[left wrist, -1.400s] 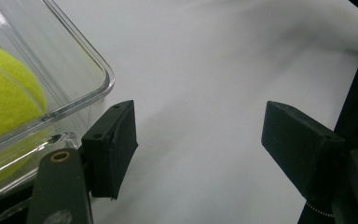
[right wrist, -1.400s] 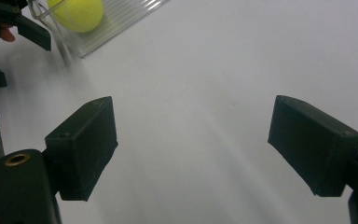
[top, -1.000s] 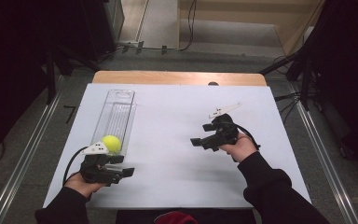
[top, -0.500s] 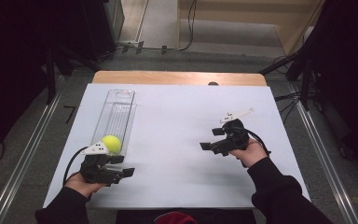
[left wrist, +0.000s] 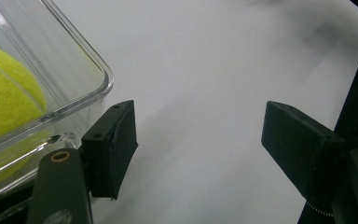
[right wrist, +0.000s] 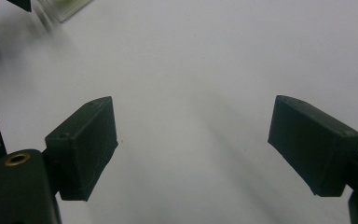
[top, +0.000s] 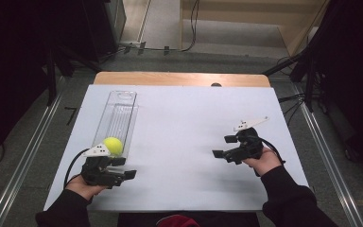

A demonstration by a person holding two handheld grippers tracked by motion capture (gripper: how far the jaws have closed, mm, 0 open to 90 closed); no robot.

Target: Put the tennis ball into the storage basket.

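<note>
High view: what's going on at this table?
A person holds a hand-held gripper in each hand over a white table. A yellow ball sits in the near end of a clear tray. The left hand-held gripper rests open beside that end, holding nothing. The right hand-held gripper is open and empty, well apart from the tray.

Bright white sheet point(top: 184, 137) on top, almost washed out, while the room around it sinks into black. Soft shadows fall beneath both hands. Up close, the jaws sit sharp but the sheet behind them smears with motion blur. Glare streaks along the clear tray point(left wrist: 70, 70), and the ball point(left wrist: 7, 93) looks soft.
</note>
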